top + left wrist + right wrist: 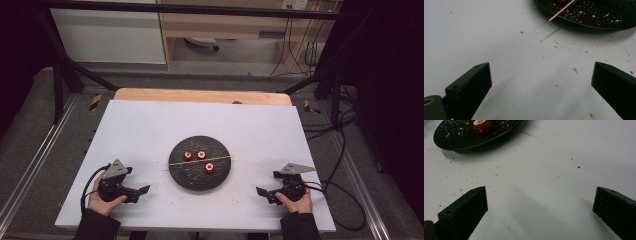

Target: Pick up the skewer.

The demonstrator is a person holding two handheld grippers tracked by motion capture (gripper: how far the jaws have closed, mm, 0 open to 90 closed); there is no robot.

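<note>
A round black plate lies in the middle of the white table. Three small red fruit pieces sit on it, two toward the back and one nearer the front. A thin wooden skewer lies across the plate, its tip poking over the rim. My left gripper rests on the table left of the plate, open, nothing between its jaws. My right gripper rests to the plate's right, open and empty. The right gripper view catches one red piece on the plate.
Crumbs are scattered over the white table surface around the plate. A wooden board edge shows behind the table, with a black frame, cables and floor rails around it.
</note>
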